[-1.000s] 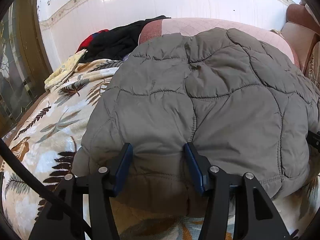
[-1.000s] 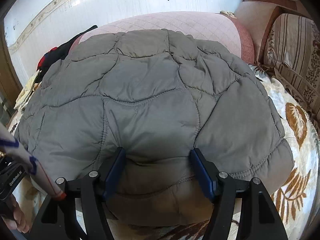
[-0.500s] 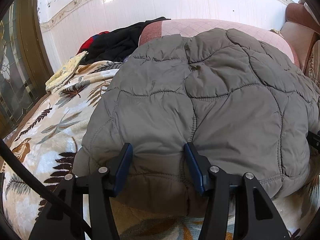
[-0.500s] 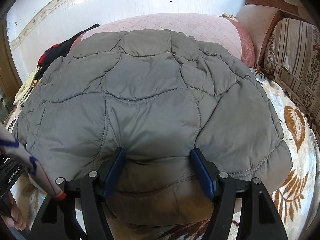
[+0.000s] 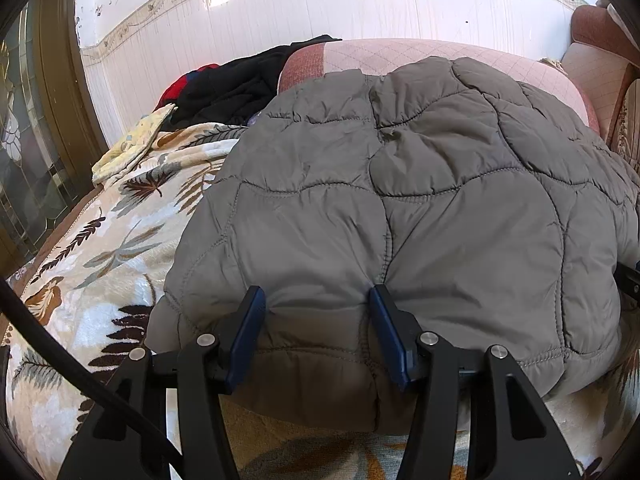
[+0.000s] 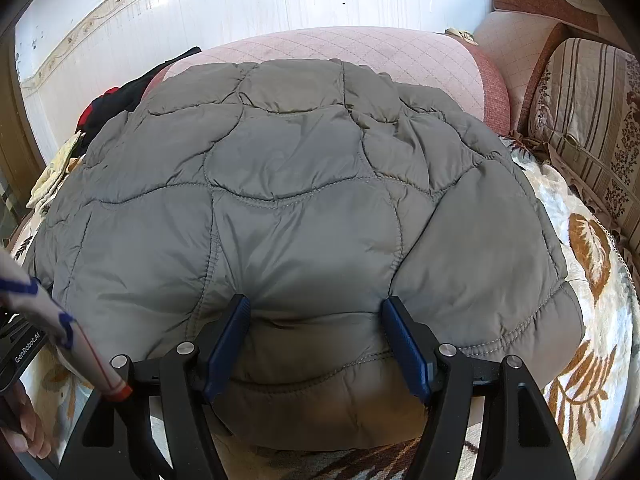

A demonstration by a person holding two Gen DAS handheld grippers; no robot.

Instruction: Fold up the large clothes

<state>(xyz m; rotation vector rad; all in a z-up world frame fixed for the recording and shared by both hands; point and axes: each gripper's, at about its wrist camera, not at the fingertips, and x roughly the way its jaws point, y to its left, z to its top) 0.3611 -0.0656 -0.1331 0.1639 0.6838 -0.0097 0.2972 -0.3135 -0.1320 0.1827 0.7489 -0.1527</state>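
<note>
A grey quilted puffer jacket (image 5: 420,208) lies folded on a leaf-patterned blanket (image 5: 92,264) over a couch; it also fills the right wrist view (image 6: 296,208). My left gripper (image 5: 318,300) is open, its blue fingers pressing on the jacket's near left edge. My right gripper (image 6: 316,306) is open, its fingers resting on the jacket's near edge towards the right. Neither gripper holds anything. The jacket's near hem bulges between each pair of fingers.
A pile of black and red clothes (image 5: 236,80) and a pale yellow cloth (image 5: 132,144) lie at the back left. A pink quilted cushion (image 6: 360,52) stands behind the jacket. A striped armrest (image 6: 584,128) is at the right. A wooden door (image 5: 44,128) is at the left.
Both views have shifted very slightly; the jacket and both open grippers stay nearly in place.
</note>
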